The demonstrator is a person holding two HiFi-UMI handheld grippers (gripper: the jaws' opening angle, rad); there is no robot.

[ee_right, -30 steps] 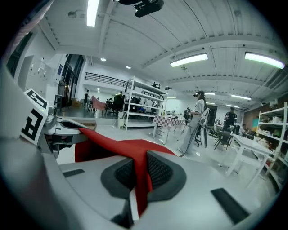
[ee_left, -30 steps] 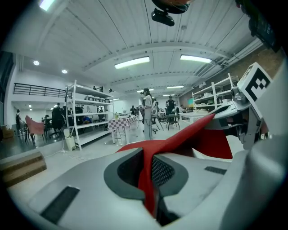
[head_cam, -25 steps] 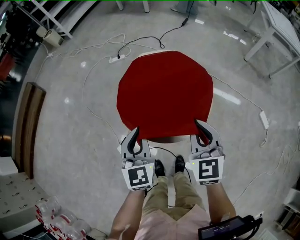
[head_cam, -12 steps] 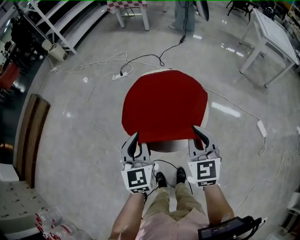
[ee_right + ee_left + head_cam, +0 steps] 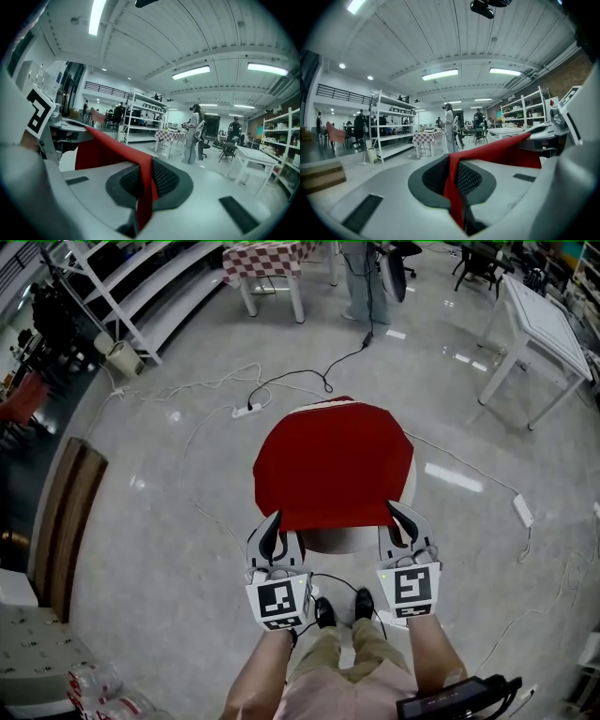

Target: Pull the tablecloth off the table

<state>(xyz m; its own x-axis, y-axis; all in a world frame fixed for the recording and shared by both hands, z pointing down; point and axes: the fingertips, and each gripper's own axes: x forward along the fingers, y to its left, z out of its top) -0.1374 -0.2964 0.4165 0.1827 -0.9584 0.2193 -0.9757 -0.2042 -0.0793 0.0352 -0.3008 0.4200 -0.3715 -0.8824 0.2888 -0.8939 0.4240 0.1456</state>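
Note:
A red tablecloth (image 5: 333, 463) is held up in front of me, over a small round table (image 5: 339, 540) whose pale edge shows below the cloth's near hem. My left gripper (image 5: 274, 521) is shut on the cloth's near left corner, and the red fabric (image 5: 453, 187) runs pinched between its pads. My right gripper (image 5: 396, 512) is shut on the near right corner, with a fold of the cloth (image 5: 144, 187) clamped between its pads. The cloth stretches taut from one gripper to the other.
Power cables and a white power strip (image 5: 246, 410) lie on the grey floor beyond the table. A white table (image 5: 539, 329) stands at the upper right, a checked table (image 5: 270, 263) at the top, shelving (image 5: 122, 296) at the upper left. A person (image 5: 361, 277) stands far off.
Both grippers have risen with the cloth's near corners, lifting the near hem. The view has tilted up, so the table and cloth look smaller and more of the room shows.

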